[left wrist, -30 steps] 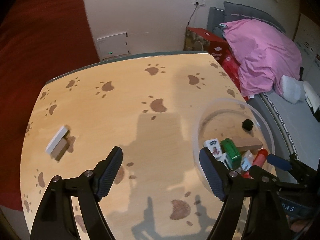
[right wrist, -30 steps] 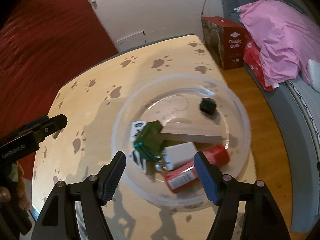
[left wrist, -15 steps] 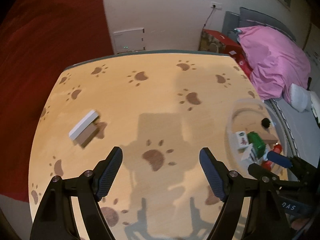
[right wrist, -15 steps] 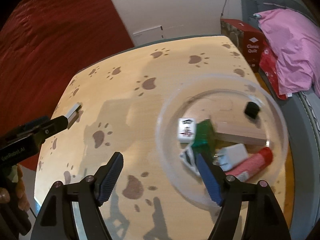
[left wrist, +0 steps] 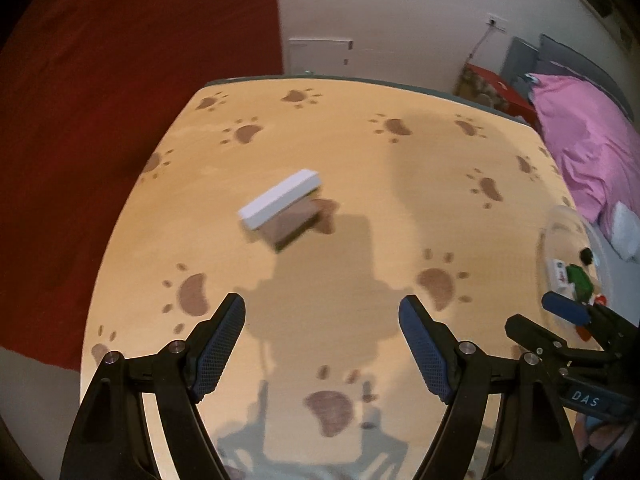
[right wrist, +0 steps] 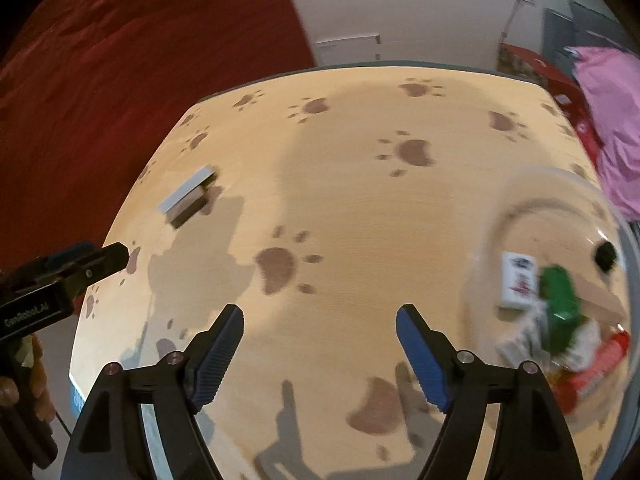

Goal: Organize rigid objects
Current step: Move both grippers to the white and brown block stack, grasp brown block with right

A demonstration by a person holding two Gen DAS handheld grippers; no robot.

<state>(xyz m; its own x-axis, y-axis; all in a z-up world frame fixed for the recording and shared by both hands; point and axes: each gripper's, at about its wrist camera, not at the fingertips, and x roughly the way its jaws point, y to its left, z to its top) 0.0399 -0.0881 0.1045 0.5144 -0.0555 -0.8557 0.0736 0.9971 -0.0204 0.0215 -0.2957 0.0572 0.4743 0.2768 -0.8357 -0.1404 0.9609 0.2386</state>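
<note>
The white block [left wrist: 280, 199] lies alone on the paw-print surface [left wrist: 360, 160], in the upper middle of the left wrist frame, ahead of the left claw [left wrist: 321, 346], whose jaws stand apart and empty. The right claw [right wrist: 320, 354] is opening, nothing between its jaws; the clear bowl [right wrist: 560, 184] of small objects sits at right.

Paw-print table [left wrist: 320, 152], tan top. One white-topped block [left wrist: 280, 204] lying flat and skewed near the centre, alone. Left gripper [left wrist: 321, 342] above the near table, jaws apart, nothing between them. Clear bowl [left wrist: 560, 220] at the right edge holding a mahjong tile [left wrist: 560, 276], a green piece [left wrist: 580, 280] and a black piece [left wrist: 587, 256]. Right gripper [left wrist: 568, 312] beside the bowl. Pink bedding [left wrist: 592, 152] beyond.
</note>
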